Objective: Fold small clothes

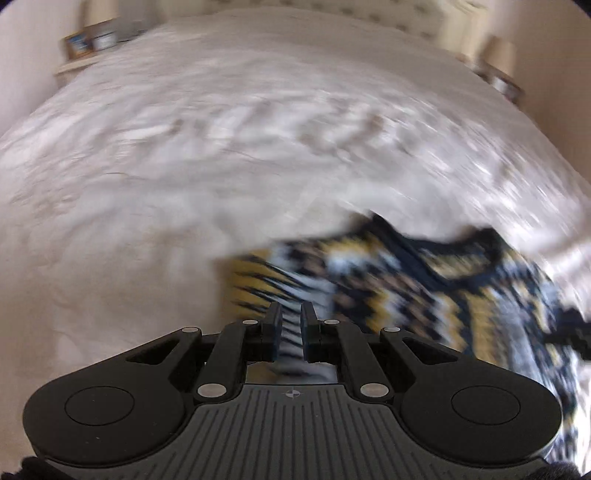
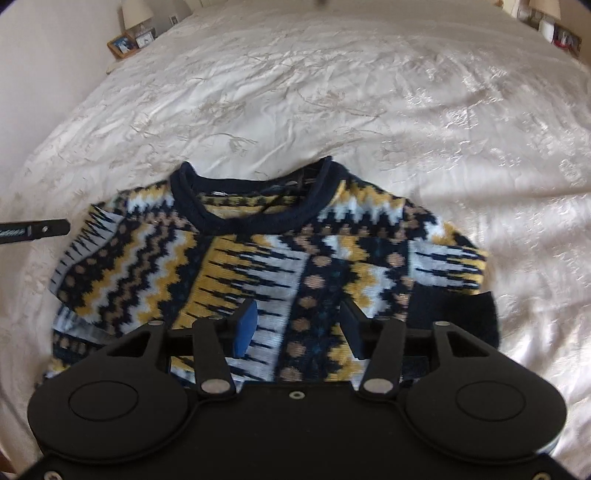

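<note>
A small knitted sweater [image 2: 258, 258] in navy, mustard yellow, white and tan zigzag bands lies on a bed covered by a cream, crinkled satin bedspread [image 2: 332, 92]. In the right wrist view the garment lies with its navy ribbed collar [image 2: 255, 218] toward the far end of the bed, both sleeves folded in over the body, and a navy ribbed cuff [image 2: 458, 314] showing at its right edge.

The right tool [image 2: 297, 325] hangs just above the sweater's middle with its jaws standing well apart; the blue pad on one finger [image 2: 245, 326] faces inward, and the knit shows between the fingers without either one pressing on it.

The left tool [image 1: 291, 321] has its jaws drawn almost together, and a fold of the white and navy striped knit runs up between them, so it is clamped on the sweater's edge. This view is blurred, with the rest of the garment spreading off to the right of the fingers. In the right wrist view, a black finger of that tool [image 2: 48, 229] comes in from the left beside the sweater's left sleeve.

At the head of the bed stand a lamp with a pale shade [image 2: 136, 14] and a wooden picture frame [image 2: 122, 45] on a bedside table.
</note>
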